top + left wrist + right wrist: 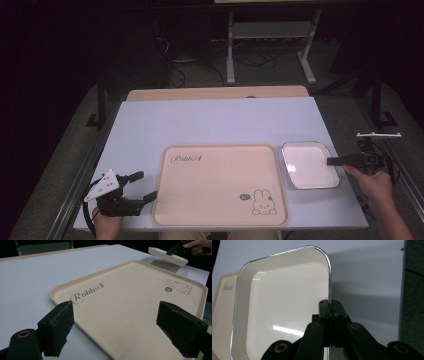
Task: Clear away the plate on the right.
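While the left claw [141, 187] gapes wide beside the matte beige tray [220, 184], the right claw [333, 305] pinches the glossy, round-cornered white dish [279, 305] by its thin rim.

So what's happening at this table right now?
A person works at a white table with a gripper in each hand. The right gripper is clamped shut on the rim of a small white enamel dish, which the left gripper view shows lifted off the table, just right of a large beige rabbit-print tray. The left gripper sits open at the tray's near left corner, holding nothing. The tray has nothing on it.
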Demonstrator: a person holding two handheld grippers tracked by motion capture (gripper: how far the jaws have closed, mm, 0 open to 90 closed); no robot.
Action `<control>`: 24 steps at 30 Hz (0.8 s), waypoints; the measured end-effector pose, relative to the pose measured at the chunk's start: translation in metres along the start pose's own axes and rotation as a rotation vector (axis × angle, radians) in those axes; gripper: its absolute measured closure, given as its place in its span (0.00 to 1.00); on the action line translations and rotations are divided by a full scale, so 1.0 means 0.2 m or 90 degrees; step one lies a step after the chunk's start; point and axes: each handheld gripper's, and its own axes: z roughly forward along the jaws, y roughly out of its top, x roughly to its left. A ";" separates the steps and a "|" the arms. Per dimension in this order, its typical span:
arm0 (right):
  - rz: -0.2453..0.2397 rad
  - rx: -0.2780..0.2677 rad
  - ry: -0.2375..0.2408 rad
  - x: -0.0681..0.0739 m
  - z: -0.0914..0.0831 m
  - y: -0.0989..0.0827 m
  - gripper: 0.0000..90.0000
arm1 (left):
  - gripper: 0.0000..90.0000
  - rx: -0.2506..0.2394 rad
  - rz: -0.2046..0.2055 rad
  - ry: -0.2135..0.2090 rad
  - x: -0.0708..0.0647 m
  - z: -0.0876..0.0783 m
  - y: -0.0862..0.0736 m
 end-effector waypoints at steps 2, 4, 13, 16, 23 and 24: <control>-0.001 -0.005 0.009 0.01 -0.01 -0.01 0.98 | 0.16 0.000 0.001 0.000 0.00 0.00 0.00; 0.000 -0.011 0.017 0.01 -0.02 -0.02 0.98 | 0.16 0.000 0.001 0.000 0.00 0.00 0.00; 0.003 -0.029 0.042 0.04 -0.06 -0.05 0.98 | 0.16 0.001 0.000 0.000 0.00 0.00 0.00; 0.002 -0.038 0.045 0.05 -0.08 -0.06 0.98 | 0.16 0.001 0.003 0.000 0.00 0.00 0.00; 0.010 -0.065 0.084 0.11 -0.12 -0.10 0.98 | 0.16 0.001 0.003 0.000 0.00 0.01 0.00; 0.010 -0.068 0.090 0.13 -0.12 -0.10 0.98 | 0.16 0.001 0.002 0.000 0.00 0.01 0.00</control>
